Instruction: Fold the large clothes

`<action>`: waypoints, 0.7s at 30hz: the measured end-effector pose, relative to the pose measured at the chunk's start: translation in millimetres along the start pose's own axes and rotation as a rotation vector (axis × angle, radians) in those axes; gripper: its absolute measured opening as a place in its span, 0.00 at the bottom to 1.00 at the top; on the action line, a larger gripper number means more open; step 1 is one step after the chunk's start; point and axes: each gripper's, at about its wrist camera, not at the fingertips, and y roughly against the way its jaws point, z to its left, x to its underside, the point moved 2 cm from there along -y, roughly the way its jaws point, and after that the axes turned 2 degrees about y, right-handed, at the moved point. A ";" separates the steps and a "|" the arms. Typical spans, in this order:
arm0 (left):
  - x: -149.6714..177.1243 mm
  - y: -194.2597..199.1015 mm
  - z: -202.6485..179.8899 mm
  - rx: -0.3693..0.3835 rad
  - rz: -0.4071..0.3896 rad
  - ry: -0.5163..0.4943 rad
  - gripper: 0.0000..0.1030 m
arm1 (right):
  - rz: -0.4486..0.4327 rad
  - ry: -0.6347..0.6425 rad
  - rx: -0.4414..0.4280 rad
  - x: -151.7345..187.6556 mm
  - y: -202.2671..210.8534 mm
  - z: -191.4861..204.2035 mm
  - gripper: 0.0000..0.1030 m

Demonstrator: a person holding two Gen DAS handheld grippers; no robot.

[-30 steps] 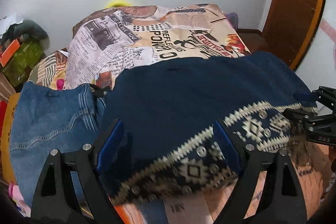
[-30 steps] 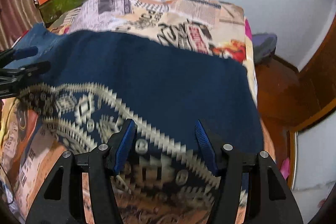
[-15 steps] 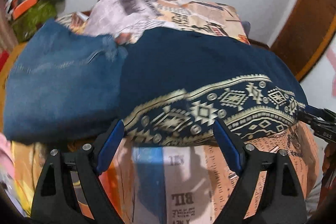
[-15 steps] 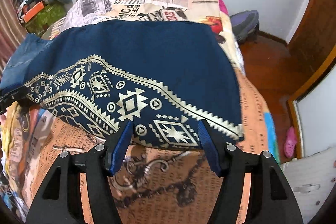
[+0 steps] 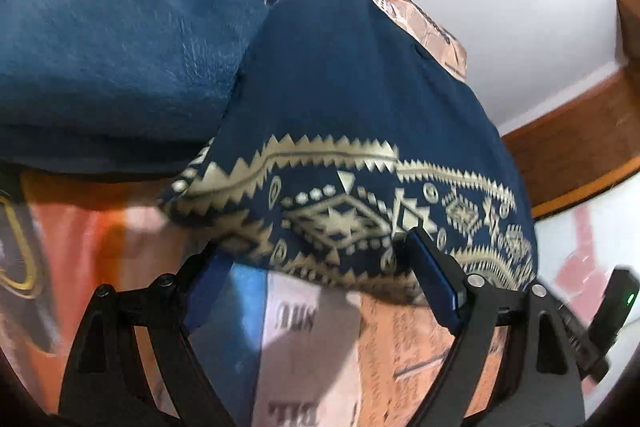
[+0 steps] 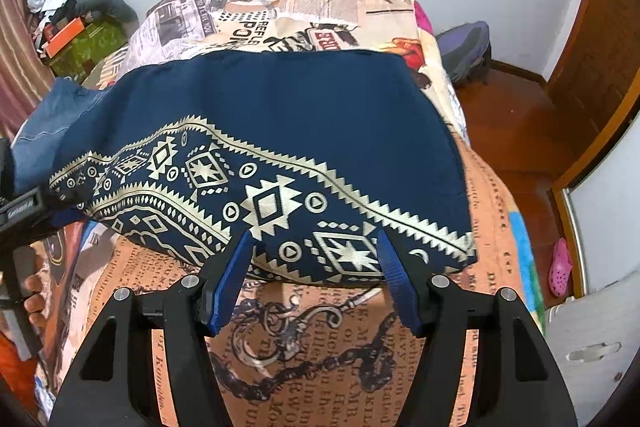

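A navy garment (image 6: 280, 131) with a cream geometric border lies folded flat on the bed; it also shows in the left wrist view (image 5: 352, 115). My right gripper (image 6: 316, 267) is open and empty, its blue pads just short of the garment's near hem. My left gripper (image 5: 320, 279) is open and empty at the garment's near left corner; its view is blurred and tilted. The left gripper's body shows at the left edge of the right wrist view (image 6: 20, 207).
Folded blue jeans (image 5: 112, 39) lie left of the garment, touching it. The bed has a newspaper-print cover (image 6: 320, 339). A cluttered pile (image 6: 80, 27) stands far left. A wooden floor (image 6: 512, 131), a door (image 6: 600, 39) and a pink shoe (image 6: 560, 263) are right of the bed.
Both grippers have let go of the garment's hem and pulled back toward me; the garment now lies flat. The left gripper has swung left and tilted.
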 end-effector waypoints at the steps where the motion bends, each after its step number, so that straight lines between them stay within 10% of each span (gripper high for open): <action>1: -2.7 -4.2 2.6 0.011 -0.002 0.023 0.84 | 0.001 0.001 -0.001 -0.3 -1.4 0.7 0.59; 11: -23.6 -23.2 -4.9 0.017 -0.082 0.075 0.81 | 0.002 0.022 0.027 -1.8 -9.9 5.0 0.59; 21: -14.5 7.8 -50.2 -0.081 -0.159 0.010 0.21 | -0.010 0.027 0.015 -5.0 0.7 8.9 0.59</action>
